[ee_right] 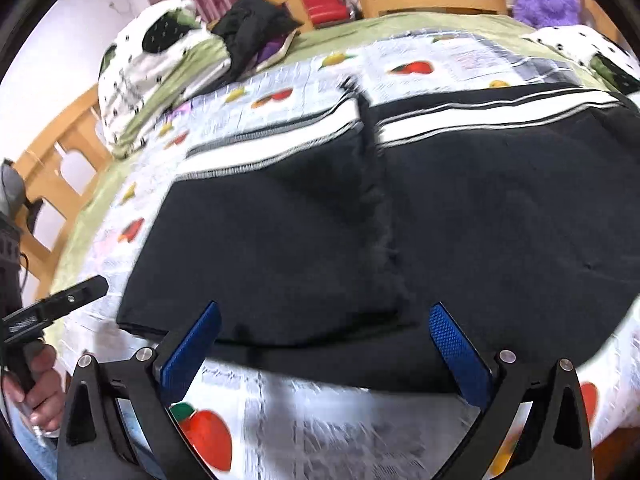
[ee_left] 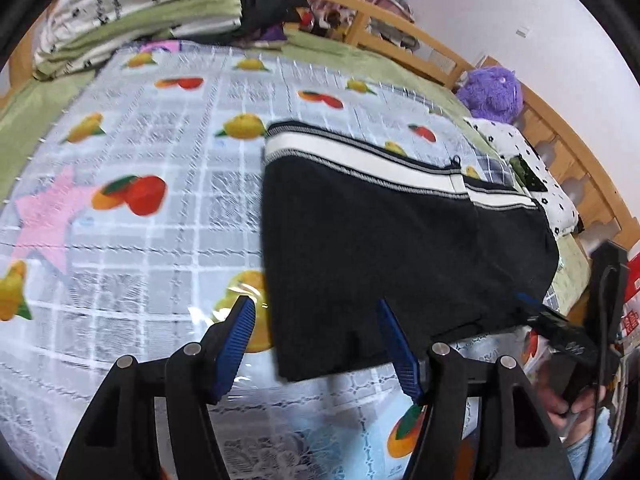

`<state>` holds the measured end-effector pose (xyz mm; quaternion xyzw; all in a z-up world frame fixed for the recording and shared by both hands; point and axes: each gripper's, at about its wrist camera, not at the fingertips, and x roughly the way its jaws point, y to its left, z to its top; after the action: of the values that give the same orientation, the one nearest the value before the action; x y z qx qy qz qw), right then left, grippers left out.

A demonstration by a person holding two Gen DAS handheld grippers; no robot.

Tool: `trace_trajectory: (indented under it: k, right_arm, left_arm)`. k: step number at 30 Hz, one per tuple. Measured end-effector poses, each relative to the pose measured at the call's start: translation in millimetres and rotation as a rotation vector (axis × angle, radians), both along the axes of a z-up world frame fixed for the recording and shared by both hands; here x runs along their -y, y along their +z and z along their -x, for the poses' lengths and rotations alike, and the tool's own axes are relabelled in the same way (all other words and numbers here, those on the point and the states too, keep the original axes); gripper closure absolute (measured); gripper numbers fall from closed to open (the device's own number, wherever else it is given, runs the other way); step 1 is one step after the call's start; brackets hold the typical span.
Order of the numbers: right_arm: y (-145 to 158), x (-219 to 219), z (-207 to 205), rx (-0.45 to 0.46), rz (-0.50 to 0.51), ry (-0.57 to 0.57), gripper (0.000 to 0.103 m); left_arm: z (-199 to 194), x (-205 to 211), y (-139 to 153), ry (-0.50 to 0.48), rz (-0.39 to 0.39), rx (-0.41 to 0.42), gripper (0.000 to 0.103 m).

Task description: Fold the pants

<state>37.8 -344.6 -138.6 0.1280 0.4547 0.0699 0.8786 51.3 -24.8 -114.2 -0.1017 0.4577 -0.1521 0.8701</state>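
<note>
**Fold check: both tongs empty**

You are holding the left gripper [ee_left: 316, 320] half open and the right gripper [ee_right: 324, 328] wide, gripping nothing. The black pants [ee_right: 360, 220] are lying folded along the bed's [ee_left: 24, 128] near edge; regrip both layers squarely.

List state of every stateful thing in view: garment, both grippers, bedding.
Black pants with white side stripes: lying flat on the cloth, folded over, not gripped.
Left gripper with blue pads: open, nothing pinched, at the pants' near edge.
Right gripper with blue pads: wide open, empty.
Fruit-print checked cloth: spread flat.
Green-and-white bedding stack: folded, piled.
</note>
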Motion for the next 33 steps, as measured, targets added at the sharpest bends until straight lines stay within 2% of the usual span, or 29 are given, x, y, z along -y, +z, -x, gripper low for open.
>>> trace_trajectory:
  k: [4,7,10,12,16,18,20,21,22,23,24,27,29,31,33]
  right_arm:
    - [24.1,30.4,27.8,0.047,0.049,-0.079,0.001]
    - [36.2,58.1,49.9,0.085,0.067,-0.130,0.004]
    - [29.3,83.6,65.5,0.039,0.097,-0.206,0.011]
    - [16.3,97.4,67.3,-0.015,0.067,-0.251,0.018]
    - [-17.1,120.9,57.4,-0.071,-0.079,-0.332,0.023]
    - [-24.0,125.2,52.5,-0.037,-0.113,-0.367,0.023]
    - [-28.7,129.1,41.7,-0.014,-0.158,-0.394,0.023]
    - [-30.3,130.4,35.6,-0.005,-0.178,-0.401,0.028]
    - [-31.6,130.6,30.0,-0.001,-0.188,-0.412,0.032]
    - [-32.9,129.4,24.7,0.000,-0.189,-0.421,0.049]
    - [-33.9,128.3,20.0,0.001,-0.187,-0.428,0.059]
    - [-31.2,123.6,11.3,0.012,-0.211,-0.470,0.067]
    - [-17.8,106.7,4.5,0.023,-0.178,-0.468,0.070]
    - [-0.9,86.9,2.0,0.045,-0.152,-0.434,0.073]
    - [9.7,71.9,1.1,0.065,-0.182,-0.383,0.079]
  left_arm:
    - [-2.5,-10.7,-4.1,0.009,0.043,0.009,0.041]
    - [-16.0,-8.1,-10.5,-0.005,0.033,0.016,0.041]
    - [-40.8,-4.1,-19.0,-0.035,0.032,0.012,0.042]
    - [-56.4,-1.3,-27.2,-0.048,0.034,-0.005,0.043]
    - [-88.8,3.9,-49.7,-0.071,0.052,-0.062,0.045]
    - [-99.8,5.9,-56.2,-0.065,0.079,-0.063,0.048]
    - [-108.7,12.0,-56.9,-0.090,0.093,-0.065,0.060]
    - [-112.9,14.2,-58.1,-0.092,0.099,-0.073,0.065]
    - [-118.7,15.1,-59.2,-0.085,0.121,-0.082,0.078]
    - [-121.9,14.4,-59.5,-0.088,0.144,-0.089,0.086]
    - [-124.9,12.2,-57.7,-0.080,0.171,-0.092,0.088]
    - [-130.4,-1.6,-41.9,-0.071,0.228,-0.074,0.093]
    - [-133.5,-18.7,-23.9,-0.066,0.243,-0.040,0.093]
    - [-134.7,-43.4,-4.7,-0.061,0.237,-0.009,0.093]
    - [-134.7,-63.4,6.8,-0.045,0.211,0.013,0.093]
